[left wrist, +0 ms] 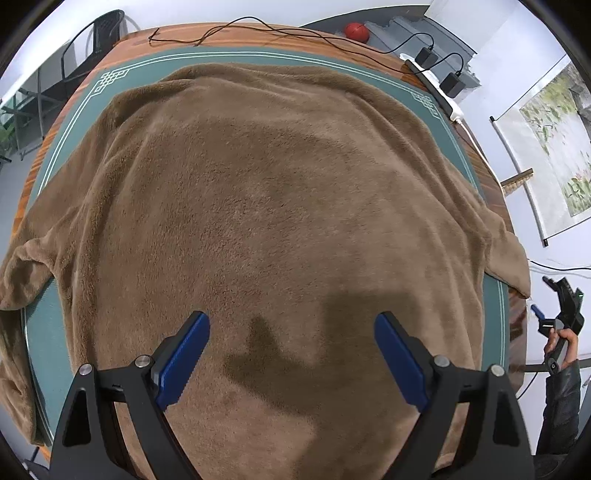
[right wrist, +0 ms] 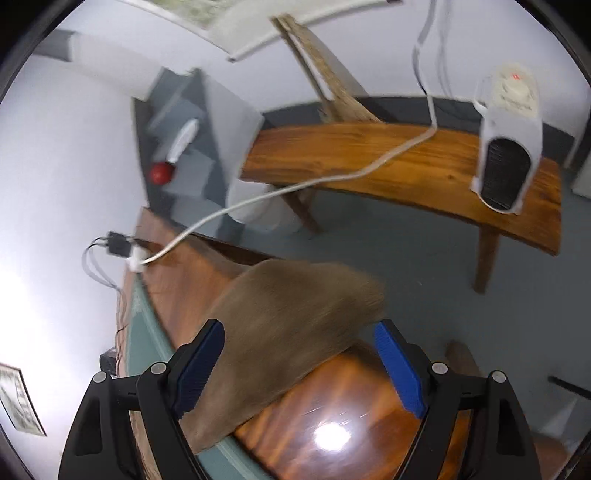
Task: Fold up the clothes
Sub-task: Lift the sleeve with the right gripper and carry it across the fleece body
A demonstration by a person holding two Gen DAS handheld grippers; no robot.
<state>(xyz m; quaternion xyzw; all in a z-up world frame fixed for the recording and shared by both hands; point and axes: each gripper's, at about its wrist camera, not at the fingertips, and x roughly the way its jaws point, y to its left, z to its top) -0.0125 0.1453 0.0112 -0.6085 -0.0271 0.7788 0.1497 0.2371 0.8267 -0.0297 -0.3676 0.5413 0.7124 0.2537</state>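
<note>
A brown fleece garment (left wrist: 266, 206) is lying spread flat, filling most of the green mat (left wrist: 74, 147) on the wooden desk (left wrist: 314, 38), laid out that way so its edges can be picked up and folded. The left gripper (left wrist: 291, 332) is hanging over the near body of the fleece, jaws standing wide and holding nothing, its shadow falling on the cloth just ahead of it. Out at three o'clock a sleeve (right wrist: 295, 325) is trailing off the mat, across the bare wood and a little past the desk's edge, which is likely why the right gripper (right wrist: 299, 339) is aiming down there; its jaws are also wide, with the sleeve showing between them, though that view is blurred and I cannot tell whether the pads are touching cloth. The opposite sleeve is drooping off the desk at nine o'clock. At twelve o'clock a power strip (left wrist: 432, 86) and a red ball (left wrist: 356, 31) are sitting clear of the garment.
</note>
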